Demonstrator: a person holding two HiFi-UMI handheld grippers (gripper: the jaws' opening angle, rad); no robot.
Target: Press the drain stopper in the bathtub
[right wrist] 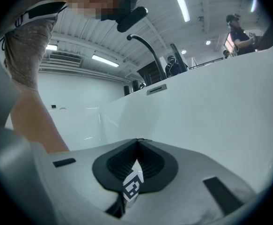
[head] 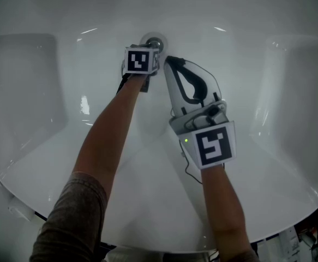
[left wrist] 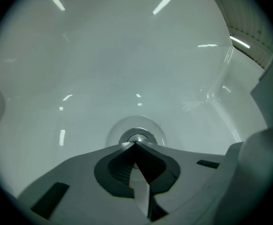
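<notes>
- The left gripper's fingers are pressed together, nothing between them. They are smooth pale grey plastic, each lined with a dark ribbed pad, and they meet in a sharp point.
- That point sits at the near edge of the drain stopper, low in the centre of the left gripper view. Whether it actually touches cannot be told.
- The drain stopper is a small round disc of shiny metal in a shallow round dip in the floor of the bathtub. In the head view it shows at the top centre, half hidden by the left gripper's marker cube.
- The right gripper's fingers are also closed tip to tip and hold nothing. In the head view this gripper lies just right of the stopper, clear of it.
- The bathtub is glossy white with smooth curved walls that carry streaks of reflected light.
- A dark curved tap rises above the tub rim in the upper middle of the right gripper view.
</notes>
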